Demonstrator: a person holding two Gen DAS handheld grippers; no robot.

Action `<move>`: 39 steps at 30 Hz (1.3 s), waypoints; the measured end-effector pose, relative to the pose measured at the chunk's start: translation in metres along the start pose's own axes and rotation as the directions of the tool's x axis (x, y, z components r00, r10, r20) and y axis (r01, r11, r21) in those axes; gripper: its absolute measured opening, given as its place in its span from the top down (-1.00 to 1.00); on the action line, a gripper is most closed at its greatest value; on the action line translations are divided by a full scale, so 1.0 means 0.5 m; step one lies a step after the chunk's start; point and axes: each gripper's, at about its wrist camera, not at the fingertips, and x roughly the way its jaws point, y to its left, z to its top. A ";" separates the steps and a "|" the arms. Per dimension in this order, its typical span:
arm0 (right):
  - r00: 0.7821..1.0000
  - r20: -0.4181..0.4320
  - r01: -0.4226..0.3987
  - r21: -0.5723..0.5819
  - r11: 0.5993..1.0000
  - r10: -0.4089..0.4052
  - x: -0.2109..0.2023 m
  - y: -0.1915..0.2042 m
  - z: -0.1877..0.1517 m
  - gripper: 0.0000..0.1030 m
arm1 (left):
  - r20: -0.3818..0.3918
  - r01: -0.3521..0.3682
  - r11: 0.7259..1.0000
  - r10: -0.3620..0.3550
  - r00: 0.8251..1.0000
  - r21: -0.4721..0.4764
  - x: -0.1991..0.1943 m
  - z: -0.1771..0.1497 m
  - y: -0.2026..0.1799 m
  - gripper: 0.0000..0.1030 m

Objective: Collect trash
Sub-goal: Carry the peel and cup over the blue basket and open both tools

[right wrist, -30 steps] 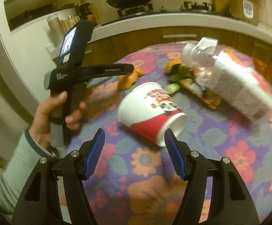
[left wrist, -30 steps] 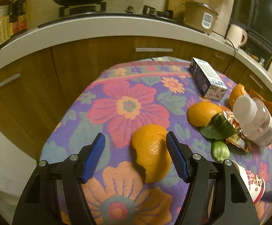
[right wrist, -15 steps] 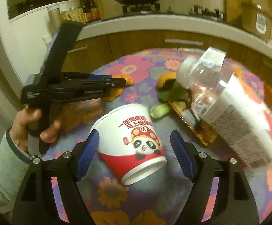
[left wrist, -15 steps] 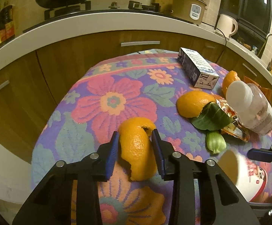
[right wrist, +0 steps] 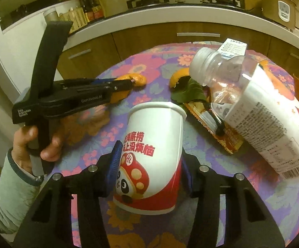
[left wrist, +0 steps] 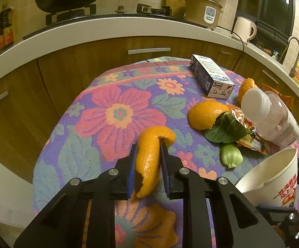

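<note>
A curled orange peel strip (left wrist: 149,157) is pinched lengthwise by the left gripper (left wrist: 148,165), whose jaws have just been closing; the tilted white-and-red paper cup (right wrist: 151,157), its mouth facing away, is clamped by the right gripper (right wrist: 149,169).

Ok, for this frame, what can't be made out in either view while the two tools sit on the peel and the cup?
- Left wrist view: the orange peel's lower end is hidden behind the left tool.
- Right wrist view: the right tool's right pad is hidden by the paper cup, so contact there is unconfirmed.
- Both views: the snack wrapper is mostly covered by the plastic bottle; its print is unreadable.
- Left wrist view: the cup's base is cut off by the edge.
</note>
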 end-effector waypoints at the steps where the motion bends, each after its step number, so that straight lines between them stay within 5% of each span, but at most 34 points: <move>1: 1.000 0.016 0.008 -0.003 1.000 -0.008 -0.008 0.002 -0.002 0.12 | 0.008 -0.001 1.000 0.001 1.000 0.003 -0.004 -0.001 -0.002 0.65; 12: 0.987 0.141 0.074 0.043 0.996 -0.079 -0.116 -0.026 -0.028 0.13 | 0.116 0.079 0.996 -0.083 0.990 0.039 -0.093 -0.006 -0.060 0.69; 21: 0.944 0.252 0.183 0.140 0.973 -0.213 -0.261 -0.105 -0.070 0.13 | 0.215 0.156 0.969 -0.197 0.956 0.193 -0.183 0.024 -0.223 0.69; 39: 0.838 0.277 0.321 0.446 0.835 -0.470 -0.488 -0.388 -0.266 0.13 | 0.085 0.394 0.824 -0.464 0.882 0.407 -0.132 0.019 -0.628 0.69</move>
